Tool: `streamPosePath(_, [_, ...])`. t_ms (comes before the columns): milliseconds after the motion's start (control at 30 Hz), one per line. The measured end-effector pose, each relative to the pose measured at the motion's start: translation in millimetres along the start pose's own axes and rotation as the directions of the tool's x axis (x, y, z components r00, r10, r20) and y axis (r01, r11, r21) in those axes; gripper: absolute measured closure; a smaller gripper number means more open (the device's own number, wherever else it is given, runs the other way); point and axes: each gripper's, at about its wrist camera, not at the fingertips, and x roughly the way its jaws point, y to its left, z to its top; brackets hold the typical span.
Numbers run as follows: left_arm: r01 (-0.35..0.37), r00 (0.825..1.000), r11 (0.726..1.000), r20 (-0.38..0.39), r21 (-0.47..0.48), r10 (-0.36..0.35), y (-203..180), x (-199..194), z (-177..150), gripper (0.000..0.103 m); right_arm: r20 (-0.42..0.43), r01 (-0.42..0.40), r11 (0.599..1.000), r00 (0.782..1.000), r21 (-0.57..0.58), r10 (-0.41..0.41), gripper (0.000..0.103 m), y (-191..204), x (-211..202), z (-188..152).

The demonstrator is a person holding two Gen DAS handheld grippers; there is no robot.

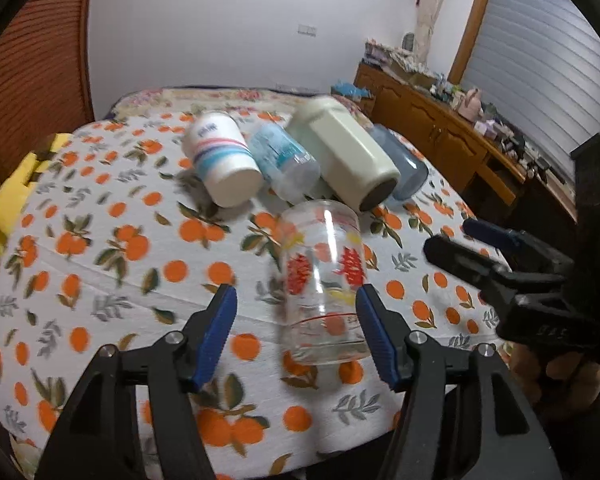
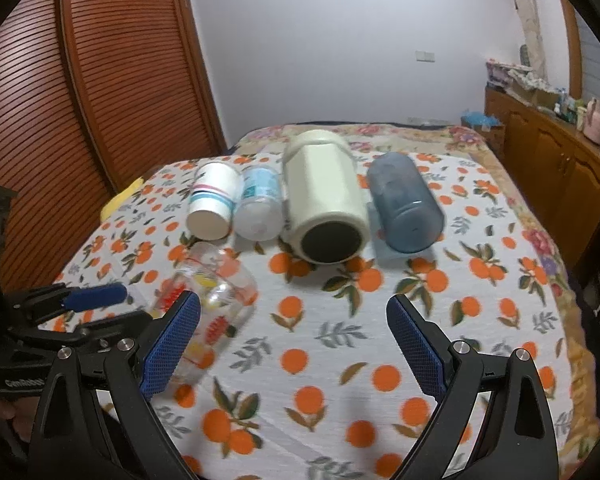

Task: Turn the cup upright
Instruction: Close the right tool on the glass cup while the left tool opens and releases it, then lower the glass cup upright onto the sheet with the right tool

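A clear glass cup [image 1: 324,280] with red and yellow prints lies on its side on the orange-patterned cloth; it also shows in the right wrist view [image 2: 212,304]. My left gripper [image 1: 296,320] is open, its blue pads on either side of the cup's near end, the right pad close against the glass. My right gripper [image 2: 292,332] is open and empty, just right of the cup; it also shows in the left wrist view [image 1: 476,240]. The left gripper also shows at the left edge of the right wrist view [image 2: 96,300].
Behind the cup lie a white paper cup [image 2: 214,204], a clear blue-labelled bottle [image 2: 260,208], a cream flask [image 2: 324,208] and a blue tumbler [image 2: 404,204], all on their sides. A wooden sideboard [image 2: 560,164] stands right, slatted doors [image 2: 80,100] left.
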Motion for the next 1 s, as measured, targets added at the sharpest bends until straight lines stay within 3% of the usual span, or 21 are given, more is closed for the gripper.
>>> streamPosePath(100, [-0.029, 0.999, 1.0, 0.043, 0.005, 0.029, 8.6, -14.8, 0.5, 0.035, -0.033, -0.042, 0.999, 0.999, 0.006, 0.042, 0.007, 13.7, 10.5, 2.0])
streamPosePath(367, [-0.106, 0.988, 0.994, 0.112, -0.004, 0.106, 36.2, -32.7, 1.4, 0.034, -0.142, -0.085, 0.996, 0.986, 0.017, 0.087, 0.011, 42.4, 45.3, 6.5])
streamPosePath(600, [-0.118, 0.986, 0.992, 0.115, -0.032, 0.121, 53.6, -32.6, -3.3, 0.034, -0.238, -0.078, 0.995, 0.967, 0.056, 0.089, 0.012, 44.8, 70.3, 9.7])
streamPosePath(767, [-0.128, 0.985, 0.991, 0.109, -0.036, 0.132, 58.2, -31.2, -9.3, 0.034, -0.318, -0.085, 0.992, 0.942, 0.09, 0.11, 0.014, 45.1, 88.4, 9.6])
streamPosePath(1000, [-0.12, 0.986, 0.991, 0.106, -0.062, 0.126, 65.9, -30.4, -12.5, 0.034, -0.373, -0.078, 0.994, 0.922, 0.079, 0.103, 0.019, 46.3, 100.2, 11.8])
